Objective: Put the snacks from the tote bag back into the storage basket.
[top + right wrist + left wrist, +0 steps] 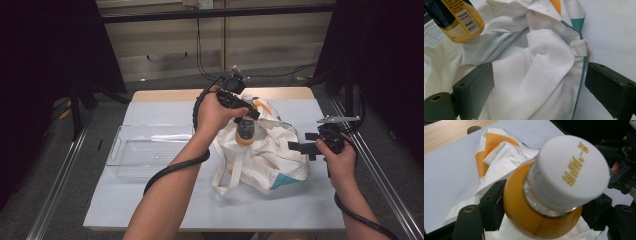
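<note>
The left claw (243,116) pinches an orange juice bottle (245,131) by its shoulder, hanging it just above the cloth bag (260,155), probably for lifting out or lowering in; the right claw (300,147) stands spread beside the bag's edge, seemingly ready to steady it

A pale wooden worktop (165,94) stands on grey carpet floor (150,82), most of its top under a light blue-grey sheet (165,112). Black curtains (45,55) hang at both sides — dark, swallowing the light. Behind, a beige panelled wall (270,40) with black cables (200,55) trailing down, and metal rails (60,180) flanking the floor.
</note>
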A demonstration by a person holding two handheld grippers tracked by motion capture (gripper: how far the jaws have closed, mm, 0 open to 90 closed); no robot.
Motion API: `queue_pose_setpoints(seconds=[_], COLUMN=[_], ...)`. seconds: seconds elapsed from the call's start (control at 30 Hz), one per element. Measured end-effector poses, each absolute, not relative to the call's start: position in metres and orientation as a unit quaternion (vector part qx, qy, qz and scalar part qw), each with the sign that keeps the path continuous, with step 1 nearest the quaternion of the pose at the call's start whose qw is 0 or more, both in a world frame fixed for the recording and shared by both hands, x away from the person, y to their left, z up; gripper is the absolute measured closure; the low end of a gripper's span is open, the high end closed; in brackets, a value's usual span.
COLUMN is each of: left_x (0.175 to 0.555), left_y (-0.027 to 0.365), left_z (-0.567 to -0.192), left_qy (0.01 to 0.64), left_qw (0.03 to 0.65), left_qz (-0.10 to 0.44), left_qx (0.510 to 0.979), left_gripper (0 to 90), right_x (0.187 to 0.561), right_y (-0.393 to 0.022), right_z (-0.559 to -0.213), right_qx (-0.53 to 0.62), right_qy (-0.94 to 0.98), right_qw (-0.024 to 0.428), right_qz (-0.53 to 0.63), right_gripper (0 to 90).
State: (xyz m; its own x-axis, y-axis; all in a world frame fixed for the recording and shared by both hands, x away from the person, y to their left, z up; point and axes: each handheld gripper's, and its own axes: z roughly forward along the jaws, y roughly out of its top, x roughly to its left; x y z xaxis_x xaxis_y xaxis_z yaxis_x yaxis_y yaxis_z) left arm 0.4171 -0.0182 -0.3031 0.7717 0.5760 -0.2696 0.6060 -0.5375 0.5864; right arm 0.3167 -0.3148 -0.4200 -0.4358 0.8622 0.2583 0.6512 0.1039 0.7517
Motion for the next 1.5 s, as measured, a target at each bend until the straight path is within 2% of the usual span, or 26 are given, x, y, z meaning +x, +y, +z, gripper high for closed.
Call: queue_pose_setpoints(seconds=[1.5], left_x=[0.434], left_y=[0.036], left_z=[-0.269], left_qy=[0.371], left_qw=[0.293], left_qz=[-0.009], left_qx=[0.881], left_gripper=[30.1], right_x=[0.318], right_y=[-0.308], right_z=[-0.422], right_qx=[0.506], right_qy=[0.745], right_qw=[0.110], right_qz=[0.422], right_gripper=[8.3])
